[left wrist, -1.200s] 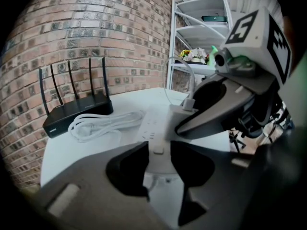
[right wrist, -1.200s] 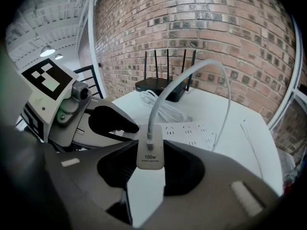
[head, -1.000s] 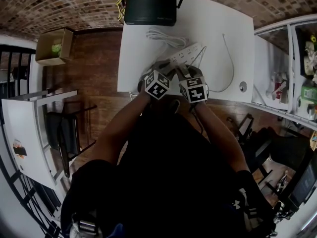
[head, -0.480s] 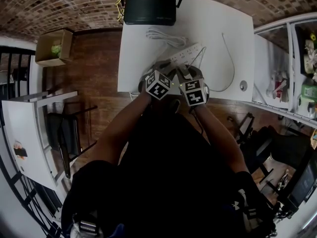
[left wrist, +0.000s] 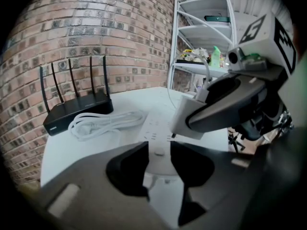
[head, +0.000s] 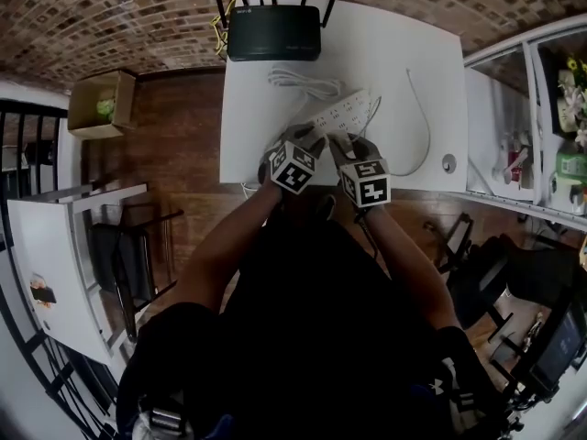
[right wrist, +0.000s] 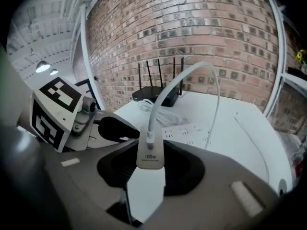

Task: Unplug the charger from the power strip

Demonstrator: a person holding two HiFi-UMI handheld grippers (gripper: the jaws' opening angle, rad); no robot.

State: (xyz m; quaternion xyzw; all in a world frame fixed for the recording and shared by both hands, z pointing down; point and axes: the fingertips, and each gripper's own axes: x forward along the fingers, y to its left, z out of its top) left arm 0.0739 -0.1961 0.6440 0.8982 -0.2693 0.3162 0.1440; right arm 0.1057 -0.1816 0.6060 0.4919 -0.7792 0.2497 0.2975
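The right gripper had its jaws clamped on the charger, long axis along them at lower centre of its view, while the left gripper pinched the near end of the power strip between its jaws on the desk, the charger just up and right of them.

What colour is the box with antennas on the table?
The router is black, clearest in the head view.
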